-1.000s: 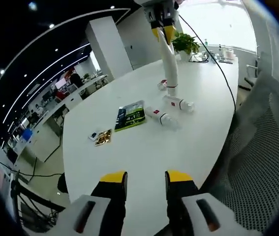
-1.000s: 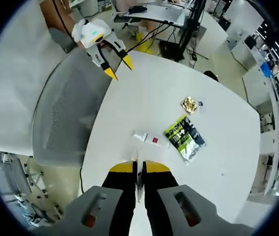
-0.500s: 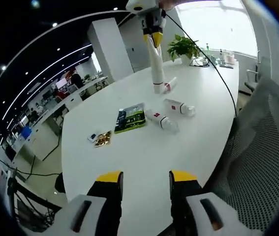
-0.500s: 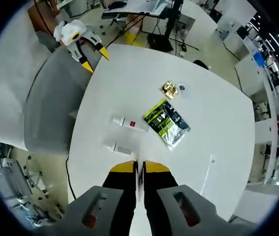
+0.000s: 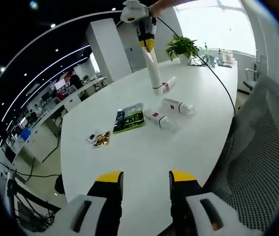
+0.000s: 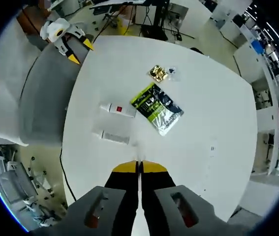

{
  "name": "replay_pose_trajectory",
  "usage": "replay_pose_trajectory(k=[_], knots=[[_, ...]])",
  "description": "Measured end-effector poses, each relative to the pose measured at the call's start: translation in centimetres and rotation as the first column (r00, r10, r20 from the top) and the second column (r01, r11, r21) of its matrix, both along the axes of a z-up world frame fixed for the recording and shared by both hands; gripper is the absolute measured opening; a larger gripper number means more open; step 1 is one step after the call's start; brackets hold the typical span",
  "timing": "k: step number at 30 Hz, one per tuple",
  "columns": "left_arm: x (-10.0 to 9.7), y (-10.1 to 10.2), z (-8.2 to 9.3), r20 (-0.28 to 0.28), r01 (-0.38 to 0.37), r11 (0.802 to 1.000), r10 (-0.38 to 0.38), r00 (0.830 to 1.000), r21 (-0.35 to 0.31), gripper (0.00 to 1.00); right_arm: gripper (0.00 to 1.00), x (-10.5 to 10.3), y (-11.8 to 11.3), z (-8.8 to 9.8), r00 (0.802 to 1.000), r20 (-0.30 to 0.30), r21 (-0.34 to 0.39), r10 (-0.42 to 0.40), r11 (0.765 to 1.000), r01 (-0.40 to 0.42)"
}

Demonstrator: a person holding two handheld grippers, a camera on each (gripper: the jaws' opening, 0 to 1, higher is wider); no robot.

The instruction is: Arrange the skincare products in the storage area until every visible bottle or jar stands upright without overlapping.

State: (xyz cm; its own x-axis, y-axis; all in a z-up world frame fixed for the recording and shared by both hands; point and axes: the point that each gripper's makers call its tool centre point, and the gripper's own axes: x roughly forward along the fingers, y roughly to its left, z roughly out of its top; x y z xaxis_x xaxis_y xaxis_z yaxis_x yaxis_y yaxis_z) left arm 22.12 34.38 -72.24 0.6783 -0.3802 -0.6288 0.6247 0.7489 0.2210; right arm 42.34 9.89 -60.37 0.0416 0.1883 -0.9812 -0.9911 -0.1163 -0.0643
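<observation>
Left gripper view: white table (image 5: 144, 157), small gold packet (image 5: 102, 139) toward its left edge, then a green-black sachet (image 5: 128, 118) mid-table. Just right of it two white bottles lying flat: bottle with red label (image 5: 160, 120), clear cap end pointing at the near edge; second bottle (image 5: 177, 106) beside it, nearer the right edge. Third bottle (image 5: 169, 84) lies farther back. Right gripper (image 5: 148, 45) hangs above the table, jaws shut on a white tube (image 5: 154, 71), tube vertical, lower end over the third bottle; touching or not, can't tell. Left gripper (image 5: 144, 178) at the near edge, jaws wide apart, holding nothing. Mesh chair (image 5: 262, 147) at the table's right edge.
</observation>
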Motion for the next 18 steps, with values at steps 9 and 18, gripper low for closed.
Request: replay_pose_trajectory(k=[9,18], knots=[[0.0,0.1,-0.1,-0.005,-0.003,1.0,0.003,1.0,0.002,0.38,0.0,1.1,-0.2,-0.1,1.0,0.005,-0.017,-0.004,1.0,0.004],[0.0,0.3,-0.1,-0.009,-0.009,1.0,0.009,1.0,0.003,0.38,0.0,4.1,-0.2,0.4,1.0,0.015,-0.024,-0.023,0.999,0.024]])
